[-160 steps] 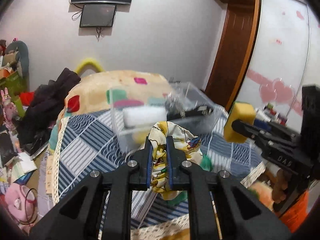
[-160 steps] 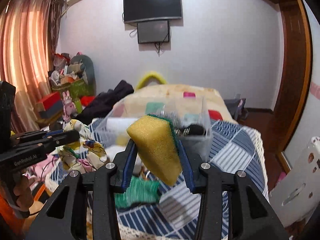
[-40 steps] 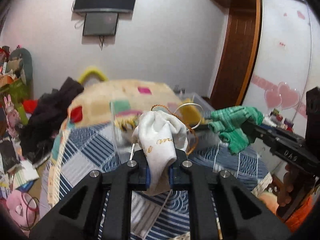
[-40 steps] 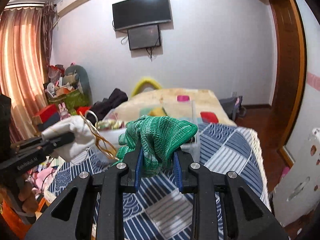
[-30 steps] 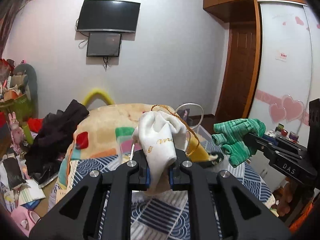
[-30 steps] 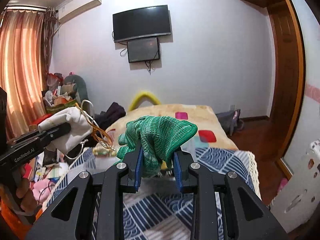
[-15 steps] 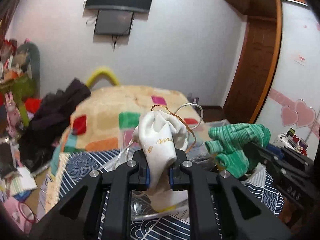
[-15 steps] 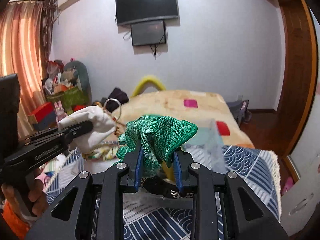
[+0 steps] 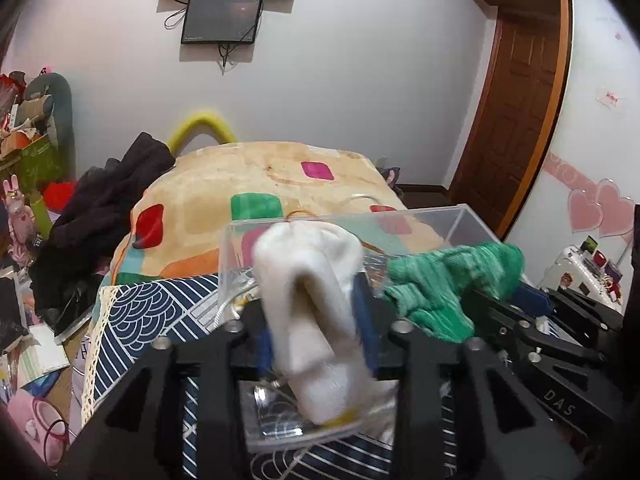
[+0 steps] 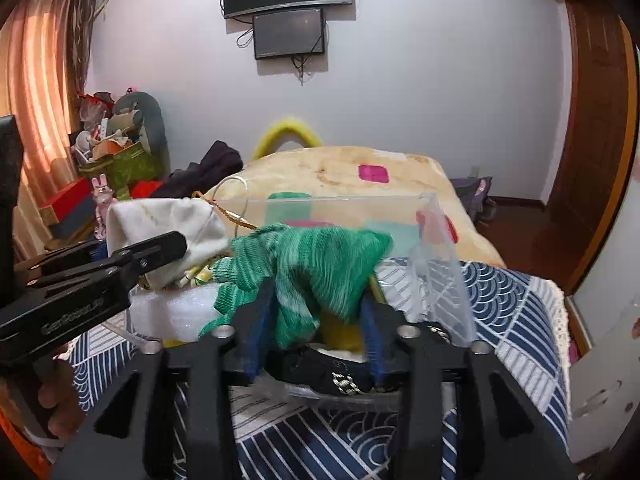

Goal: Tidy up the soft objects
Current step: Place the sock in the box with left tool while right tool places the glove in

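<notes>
My left gripper (image 9: 316, 320) has its jaws spread, and a white drawstring pouch (image 9: 312, 312) slides blurred between them over the clear plastic box (image 9: 472, 220). My right gripper (image 10: 312, 316) also has its jaws apart, and a green knitted glove (image 10: 312, 256) drops between them over the same box (image 10: 436, 248). The pouch (image 10: 168, 224) and left gripper (image 10: 160, 252) show at the left of the right wrist view. The glove (image 9: 448, 276) and right gripper (image 9: 500, 304) show at the right of the left wrist view. White foam (image 10: 172, 312) and dark items (image 10: 320, 372) lie in the box.
The box stands on a blue patterned cloth (image 10: 512, 304) over the bed. A patchwork blanket (image 9: 264, 184) lies behind, with dark clothes (image 9: 100, 208) at its left. Cluttered toys and boxes (image 10: 112, 152) stand by the curtain. A wooden door (image 9: 516, 120) is at right.
Both grippers have dropped down over the box and spread their jaws. The pouch and the glove, gripped tight half a second ago, now slip loose and blur downward.
</notes>
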{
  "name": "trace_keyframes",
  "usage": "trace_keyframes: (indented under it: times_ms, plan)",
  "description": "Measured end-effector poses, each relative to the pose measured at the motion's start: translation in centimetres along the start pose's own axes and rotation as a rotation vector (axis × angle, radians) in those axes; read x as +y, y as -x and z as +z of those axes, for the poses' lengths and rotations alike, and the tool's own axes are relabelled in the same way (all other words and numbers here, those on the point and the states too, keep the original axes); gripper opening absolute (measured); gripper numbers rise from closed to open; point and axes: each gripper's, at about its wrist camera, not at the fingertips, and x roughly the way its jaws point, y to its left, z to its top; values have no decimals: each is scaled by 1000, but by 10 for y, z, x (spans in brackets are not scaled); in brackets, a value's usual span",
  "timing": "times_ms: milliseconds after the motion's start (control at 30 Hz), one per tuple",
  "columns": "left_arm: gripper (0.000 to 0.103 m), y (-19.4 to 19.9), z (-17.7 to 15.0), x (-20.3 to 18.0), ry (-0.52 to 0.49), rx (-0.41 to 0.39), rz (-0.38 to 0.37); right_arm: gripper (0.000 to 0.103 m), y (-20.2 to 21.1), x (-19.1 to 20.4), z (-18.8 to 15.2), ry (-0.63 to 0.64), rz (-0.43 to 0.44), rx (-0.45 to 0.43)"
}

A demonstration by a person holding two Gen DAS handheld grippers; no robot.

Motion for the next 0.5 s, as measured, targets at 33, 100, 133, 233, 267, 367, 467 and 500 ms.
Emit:
trace_keyframes:
  times_ms: [33,100,133,233,267,367,467,500]
  plan:
    - [46,4,-1,-2,-7,-7,1,52,3,-2,1,0,-7,-13]
    - [48,12,-2,-6,-25,-26,7,56,12,-3,2,0,-10,-37]
    - [49,18,-2,-9,-37,-39,6,57,18,-3,3,2,-13,-49]
    - [53,35,-3,-14,-56,-69,-9,63,33,-6,6,1,-22,-89]
    - [56,44,-4,-17,-66,-86,-10,64,39,-7,7,-2,-21,-104]
    - [63,70,-5,-23,-85,-141,-12,68,56,-8,10,-12,-13,-150]
    - [67,93,-6,-28,-95,-188,-13,75,73,-7,14,-14,-6,-198]
    - [68,99,-7,-29,-96,-201,-13,76,80,-7,15,-12,-1,-220]
